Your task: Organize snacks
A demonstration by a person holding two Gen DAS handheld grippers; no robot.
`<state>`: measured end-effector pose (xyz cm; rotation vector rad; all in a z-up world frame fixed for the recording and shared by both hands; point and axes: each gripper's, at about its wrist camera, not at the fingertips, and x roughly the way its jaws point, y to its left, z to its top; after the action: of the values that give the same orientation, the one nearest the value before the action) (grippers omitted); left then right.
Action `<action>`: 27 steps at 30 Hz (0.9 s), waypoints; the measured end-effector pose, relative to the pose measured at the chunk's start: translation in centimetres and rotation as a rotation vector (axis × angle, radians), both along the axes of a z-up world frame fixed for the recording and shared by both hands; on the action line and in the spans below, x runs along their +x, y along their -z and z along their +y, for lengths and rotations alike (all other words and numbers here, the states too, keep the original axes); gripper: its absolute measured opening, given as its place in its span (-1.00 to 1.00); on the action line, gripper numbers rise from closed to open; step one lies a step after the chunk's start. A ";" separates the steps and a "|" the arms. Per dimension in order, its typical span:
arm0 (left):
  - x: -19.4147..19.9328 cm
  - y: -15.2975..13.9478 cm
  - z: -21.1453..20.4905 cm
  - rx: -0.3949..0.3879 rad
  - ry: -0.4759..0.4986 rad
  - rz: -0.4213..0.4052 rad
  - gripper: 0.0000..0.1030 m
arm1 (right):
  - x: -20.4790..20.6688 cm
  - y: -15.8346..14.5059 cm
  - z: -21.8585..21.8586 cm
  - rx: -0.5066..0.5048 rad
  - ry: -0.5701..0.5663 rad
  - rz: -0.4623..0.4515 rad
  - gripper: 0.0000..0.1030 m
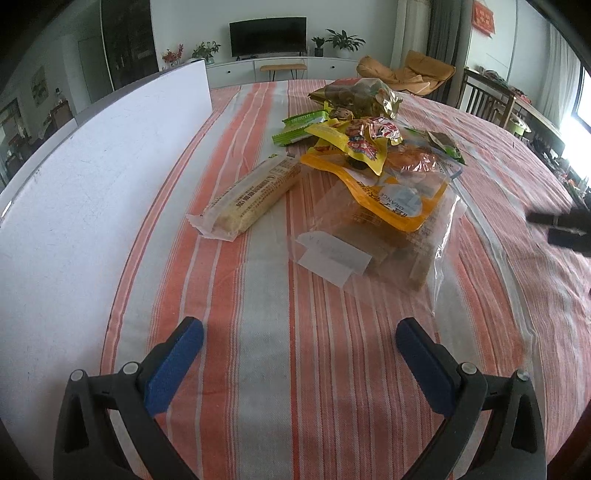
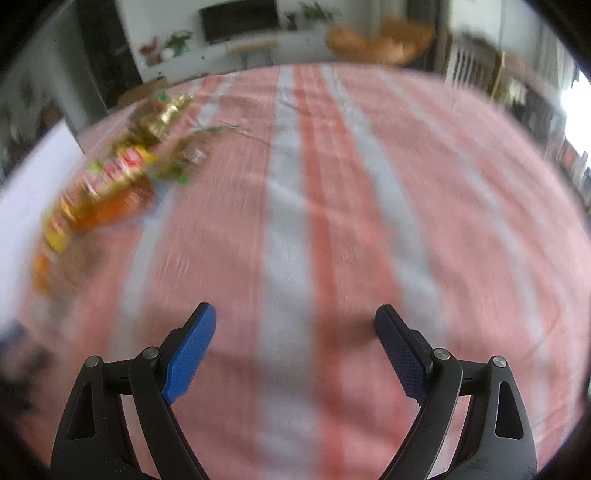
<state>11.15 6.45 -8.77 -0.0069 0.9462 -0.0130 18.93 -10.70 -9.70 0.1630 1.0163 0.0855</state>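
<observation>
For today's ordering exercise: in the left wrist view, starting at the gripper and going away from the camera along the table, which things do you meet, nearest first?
left gripper → clear bag with a white label → orange pouch → yellow cartoon packets → gold-edged bag of dark snacks → television, off the table.

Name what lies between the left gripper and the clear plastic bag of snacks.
Only bare striped tablecloth separates the left gripper from the clear plastic bag, seen in the left wrist view.
</observation>
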 end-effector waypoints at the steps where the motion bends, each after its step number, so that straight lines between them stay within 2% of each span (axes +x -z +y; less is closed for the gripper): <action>1: 0.0 0.0 0.0 0.000 0.000 0.000 1.00 | 0.4 -0.7 0.7 0.109 -0.015 0.008 0.76; 2: 0.0 0.0 0.0 0.000 0.000 0.000 1.00 | 0.8 -1.5 2.0 0.188 -0.042 0.015 0.76; 3: 0.0 0.0 0.0 -0.001 0.000 0.000 1.00 | 1.5 -2.0 3.8 0.223 -0.084 0.034 0.76; 5: 0.0 0.0 0.0 0.000 0.000 0.000 1.00 | 2.9 -2.4 8.3 0.210 -0.205 0.098 0.74; 6: 0.0 0.0 0.0 0.000 0.000 0.000 1.00 | 3.2 -2.5 10.4 0.171 -0.263 0.111 0.74; 8: 0.0 0.0 0.0 0.000 0.000 0.000 1.00 | 3.1 -2.7 14.8 0.023 -0.371 0.069 0.74; 11: 0.0 0.0 0.0 0.000 0.000 0.000 1.00 | 2.4 -2.2 18.6 -0.135 -0.465 0.023 0.74; 13: 0.0 0.0 0.0 -0.001 0.000 0.000 1.00 | 2.2 -1.5 19.1 -0.166 -0.472 0.034 0.73; 18: -0.1 -0.1 0.1 -0.008 -0.001 0.002 1.00 | 1.6 -1.3 17.1 -0.123 -0.443 0.032 0.74; 20: -0.6 -0.3 0.4 -0.048 0.013 0.014 0.99 | 1.6 -1.7 16.0 -0.105 -0.415 0.045 0.74; 23: -2.4 -1.5 1.6 -0.166 0.028 0.018 0.99 | 1.0 -2.6 13.7 -0.102 -0.360 0.009 0.74; 25: -3.6 -2.5 2.2 -0.199 0.028 0.003 0.99 | 0.6 -3.0 12.1 -0.091 -0.325 -0.005 0.74; 27: -4.6 -3.5 2.5 -0.209 0.027 -0.018 0.99 | 0.3 -3.0 11.3 -0.046 -0.333 0.022 0.74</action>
<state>6.60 8.91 -5.27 -0.1867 0.9232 -0.1366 19.27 0.56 -6.72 -0.0493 1.0597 0.3638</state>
